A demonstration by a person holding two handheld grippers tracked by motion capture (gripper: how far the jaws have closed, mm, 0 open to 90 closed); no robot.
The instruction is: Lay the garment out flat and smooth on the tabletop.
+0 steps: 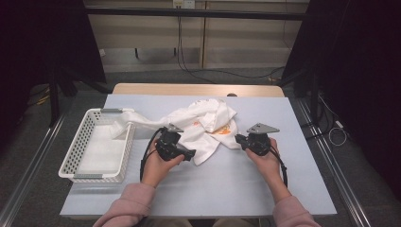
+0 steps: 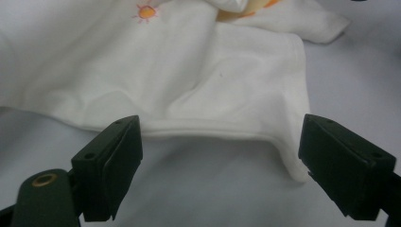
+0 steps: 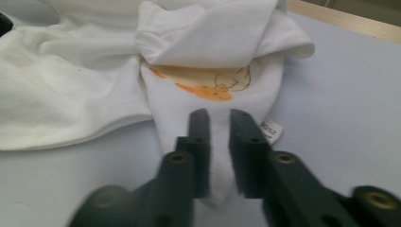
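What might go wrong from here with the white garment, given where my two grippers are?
1. The right gripper pinches just a narrow fold of the white garment near its tip; a pull may slip it free.
2. The left gripper stands open just short of the hem, so closing now might catch nothing.
3. One sleeve drapes over the basket rim; lifting the garment may drag or tip the basket.
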